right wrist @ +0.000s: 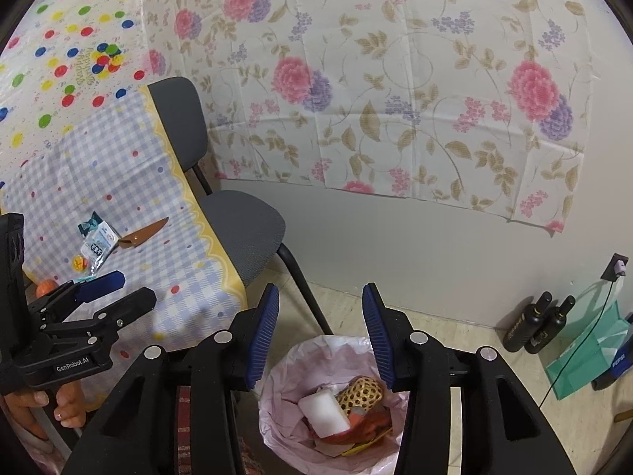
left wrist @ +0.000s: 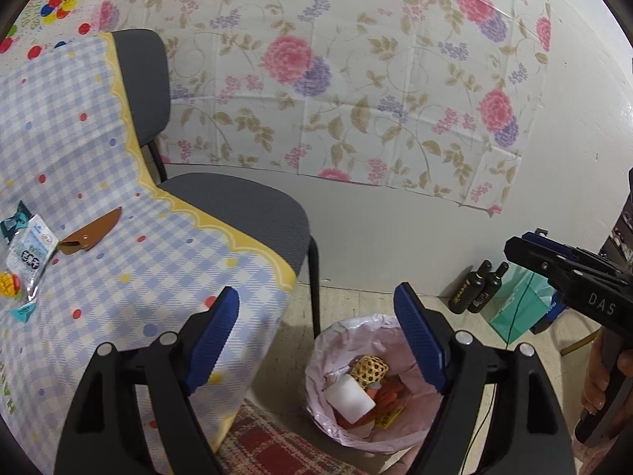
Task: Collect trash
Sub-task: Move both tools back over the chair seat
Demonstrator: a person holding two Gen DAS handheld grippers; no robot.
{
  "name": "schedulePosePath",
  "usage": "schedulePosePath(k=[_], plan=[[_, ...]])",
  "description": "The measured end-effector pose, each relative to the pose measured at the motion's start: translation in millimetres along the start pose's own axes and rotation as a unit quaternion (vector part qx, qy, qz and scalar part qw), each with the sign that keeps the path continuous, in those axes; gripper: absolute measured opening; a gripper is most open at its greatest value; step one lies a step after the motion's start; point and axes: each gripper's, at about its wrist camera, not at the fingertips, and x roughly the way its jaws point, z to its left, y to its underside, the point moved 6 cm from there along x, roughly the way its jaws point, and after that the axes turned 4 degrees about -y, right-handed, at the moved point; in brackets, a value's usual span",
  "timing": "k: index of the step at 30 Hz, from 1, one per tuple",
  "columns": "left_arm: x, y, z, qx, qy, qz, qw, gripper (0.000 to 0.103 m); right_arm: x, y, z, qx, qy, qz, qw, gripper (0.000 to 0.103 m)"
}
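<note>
A bin with a pink liner (left wrist: 336, 340) (right wrist: 292, 360) stands on the floor beside the table and holds a white block (left wrist: 350, 396) (right wrist: 322, 411), a yellow mesh piece (left wrist: 370, 370) (right wrist: 360, 394) and orange scraps. My left gripper (left wrist: 316, 336) is open and empty above the bin's left side; it also shows in the right wrist view (right wrist: 118, 289). My right gripper (right wrist: 320, 332) is open and empty over the bin; it also shows in the left wrist view (left wrist: 526, 245). On the checked tablecloth (left wrist: 138, 277) lie a clear snack wrapper (left wrist: 29, 253) (right wrist: 97, 247) and a brown leaf-shaped piece (left wrist: 91, 231) (right wrist: 144, 231).
A grey chair (left wrist: 237, 206) (right wrist: 237, 217) stands against the table behind the bin. Two dark bottles (left wrist: 478, 289) (right wrist: 542, 324) and a teal bag (left wrist: 522, 308) (right wrist: 585, 352) stand by the wall at right. A red patterned rug (left wrist: 269, 443) lies by the bin.
</note>
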Motion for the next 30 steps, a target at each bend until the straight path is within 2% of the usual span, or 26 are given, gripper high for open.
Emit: schedulePosePath(k=[5, 9, 15, 20, 25, 30], plan=[[-10, 2, 28, -0.013, -0.038, -0.007, 0.9992, 0.078, 13, -3, 21, -0.008, -0.023, 0.004, 1.000, 0.046], [-21, 2, 56, -0.025, -0.077, -0.011, 0.9967, 0.078, 29, -6, 53, -0.032, -0.054, 0.015, 0.998, 0.046], [-48, 1, 110, -0.063, -0.138, -0.022, 0.9882, 0.078, 51, -16, 106, -0.067, -0.105, 0.023, 0.992, 0.046], [-76, 7, 159, -0.096, -0.196, -0.029, 0.9755, 0.078, 68, -28, 158, -0.108, -0.145, 0.024, 0.983, 0.046], [-101, 20, 214, -0.135, -0.254, -0.024, 0.9574, 0.078, 85, -32, 200, -0.135, -0.180, 0.030, 0.974, 0.046], [-121, 32, 258, -0.170, -0.295, -0.021, 0.9400, 0.078, 104, -35, 234, -0.154, -0.204, 0.039, 0.966, 0.046]])
